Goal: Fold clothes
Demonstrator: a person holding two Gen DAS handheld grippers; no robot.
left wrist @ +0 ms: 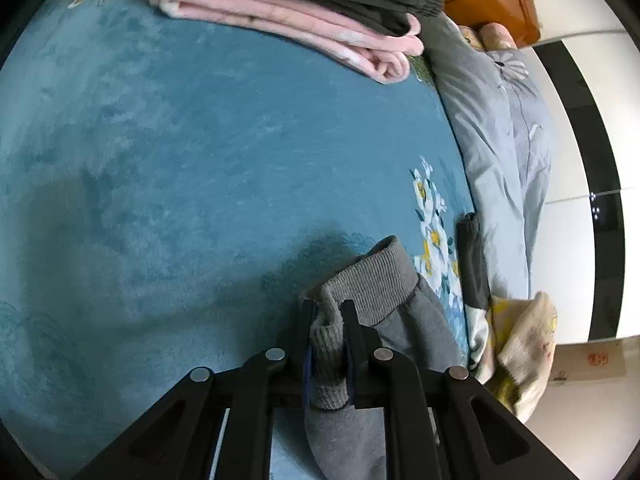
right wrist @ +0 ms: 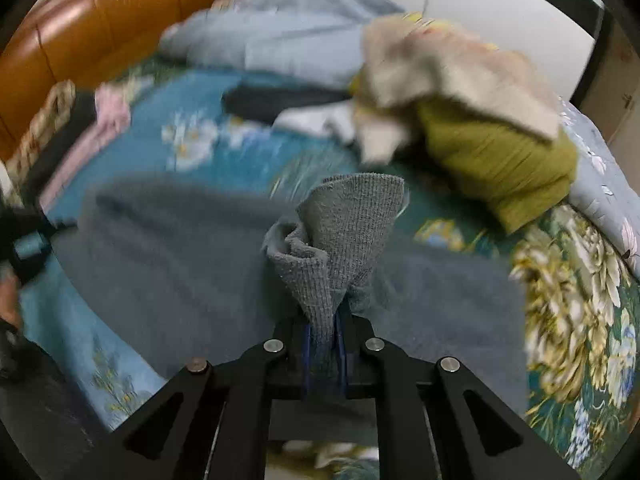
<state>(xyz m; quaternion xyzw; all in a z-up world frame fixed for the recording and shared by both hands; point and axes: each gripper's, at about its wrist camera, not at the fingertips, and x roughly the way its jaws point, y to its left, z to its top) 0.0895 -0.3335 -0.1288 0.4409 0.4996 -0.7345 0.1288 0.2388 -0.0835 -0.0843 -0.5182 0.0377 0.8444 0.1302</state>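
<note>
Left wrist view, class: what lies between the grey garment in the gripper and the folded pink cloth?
Only bare blue blanket lies between the grey garment and the pink cloth; the left wrist view shows it.

Both views are evenly lit by soft indoor light, with no harsh glare. In the left wrist view the picture is mostly sharp; a soft dark shadow lies on the teal blanket [left wrist: 180,168] at lower left and beside the grey ribbed cuff [left wrist: 372,280]. The right wrist view is heavily motion-blurred: the orange headboard [right wrist: 100,12] and the olive garment [right wrist: 500,160] smear, while the grey knit fabric [right wrist: 344,232] near the lens stays crisp. Fisheye bending curves the edges, and black corners frame each circle.
</note>
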